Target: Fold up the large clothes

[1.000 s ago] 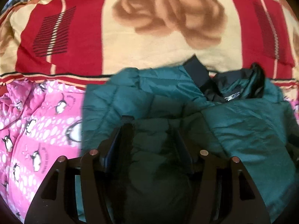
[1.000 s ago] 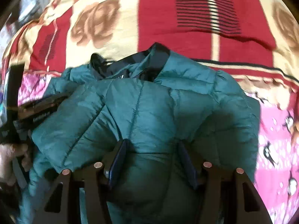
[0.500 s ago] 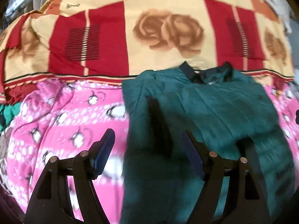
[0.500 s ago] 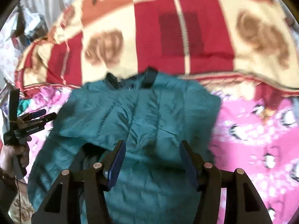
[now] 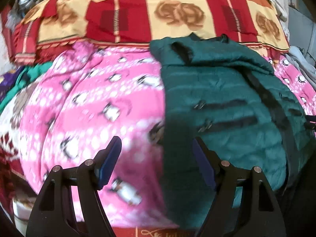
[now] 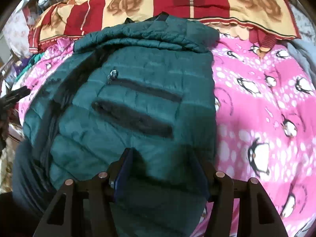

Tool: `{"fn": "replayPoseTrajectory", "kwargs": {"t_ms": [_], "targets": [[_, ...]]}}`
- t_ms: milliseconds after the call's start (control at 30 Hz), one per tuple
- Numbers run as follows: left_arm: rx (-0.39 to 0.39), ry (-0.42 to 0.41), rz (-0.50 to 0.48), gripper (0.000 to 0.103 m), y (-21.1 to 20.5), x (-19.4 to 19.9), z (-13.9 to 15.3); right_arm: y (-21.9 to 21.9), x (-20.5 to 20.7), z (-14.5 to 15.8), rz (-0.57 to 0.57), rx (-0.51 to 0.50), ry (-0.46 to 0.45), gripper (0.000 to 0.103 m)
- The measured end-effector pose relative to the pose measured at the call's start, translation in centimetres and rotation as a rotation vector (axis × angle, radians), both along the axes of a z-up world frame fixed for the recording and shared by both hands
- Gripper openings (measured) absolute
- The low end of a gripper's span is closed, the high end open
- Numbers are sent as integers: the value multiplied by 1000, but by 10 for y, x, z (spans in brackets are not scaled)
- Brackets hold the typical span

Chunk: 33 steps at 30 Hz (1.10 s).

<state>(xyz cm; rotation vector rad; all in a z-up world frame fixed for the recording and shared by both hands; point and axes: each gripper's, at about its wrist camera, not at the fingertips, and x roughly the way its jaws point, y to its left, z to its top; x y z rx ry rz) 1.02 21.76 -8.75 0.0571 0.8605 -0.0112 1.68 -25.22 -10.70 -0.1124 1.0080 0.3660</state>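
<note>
A teal puffer jacket (image 6: 138, 79) lies spread on the bed, collar at the far end and two dark zip pockets facing up. My right gripper (image 6: 162, 169) sits at its near hem, with puffy fabric filling the gap between the pads, so it is shut on the jacket. In the left wrist view the same jacket (image 5: 227, 98) lies to the right. My left gripper (image 5: 156, 156) hangs open over the jacket's left edge and the pink blanket, with nothing between its fingers. That gripper and the hand holding it also show at the left edge of the right wrist view.
Under the jacket lies a pink penguin blanket (image 5: 88, 102). A red and cream rose blanket (image 5: 177, 13) covers the far end of the bed. Loose clothes (image 5: 11, 90) pile up at the left edge, and grey fabric (image 5: 302, 59) lies at the right.
My left gripper has let go of the jacket, opened and slid left over the pink blanket. Both grippers have drawn back from the collar, and the jacket now lies spread out with its pockets showing.
</note>
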Motion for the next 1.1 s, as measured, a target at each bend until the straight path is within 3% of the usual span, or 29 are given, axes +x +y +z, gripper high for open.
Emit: {"fn": "replayPoseTrajectory", "kwargs": {"t_ms": [133, 200, 300, 533, 667, 800, 900, 967, 1033, 1100], "targets": [[-111, 14, 7, 75, 21, -26, -14, -13, -29, 12, -29, 39, -67, 57], [-183, 46, -24, 75, 19, -35, -29, -21, -42, 7, -56, 29, -78, 57], [-229, 80, -63, 75, 7, -41, -48, -33, -59, -5, -96, 26, -81, 57], [-371, 62, -65, 78, 5, -37, -60, -71, -66, -26, -192, 218, -1, 57], [-373, 49, -85, 85, -1, -35, -63, -77, -64, -31, -191, 323, 41, 57], [-378, 60, -139, 85, -11, -36, -58, -78, -66, -36, -142, 446, 80, 57], [-344, 44, -148, 68, -19, -38, -52, -79, -64, -44, -126, 503, 96, 57], [-333, 30, -141, 50, -18, -38, -48, -79, -63, -42, -117, 555, 93, 56], [-335, 15, -131, 41, -14, -38, -43, -73, -66, -33, -71, 567, 42, 50], [-349, 14, -129, 40, -10, -37, -43, -67, -67, -26, -40, 527, -9, 46]]}}
